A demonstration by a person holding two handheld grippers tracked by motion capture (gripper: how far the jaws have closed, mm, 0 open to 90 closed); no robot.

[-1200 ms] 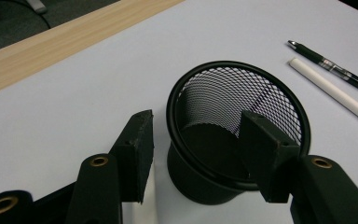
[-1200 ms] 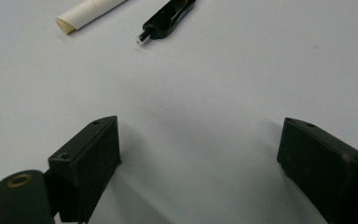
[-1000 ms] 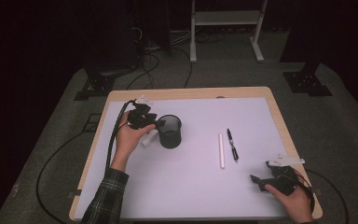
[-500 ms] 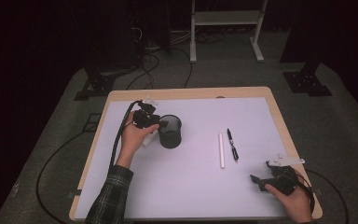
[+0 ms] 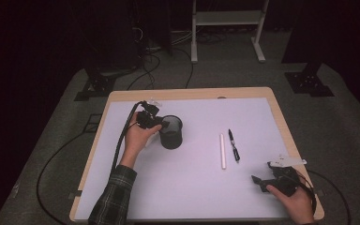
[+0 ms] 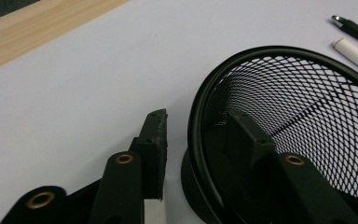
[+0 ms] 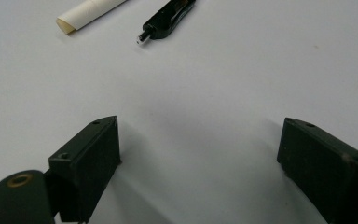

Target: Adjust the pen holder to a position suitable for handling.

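Note:
A black wire-mesh cup stands upright on the white mat, left of centre. My left gripper is at its left rim. In the left gripper view the jaws straddle the cup's wall, one outside and one inside, with a small gap still showing on the outer side. A black pen and a white stick lie side by side right of the cup. My right gripper rests low at the front right, open wide over bare mat; the pen and the stick lie beyond it.
The white mat covers most of the wooden table, whose edge runs beyond the cup. A black cable trails from the left gripper off the table's left side. Stands and cables sit on the floor behind the table.
My left gripper has shifted right and slightly up onto the cup's rim. The right gripper, the pen and the stick have stayed put.

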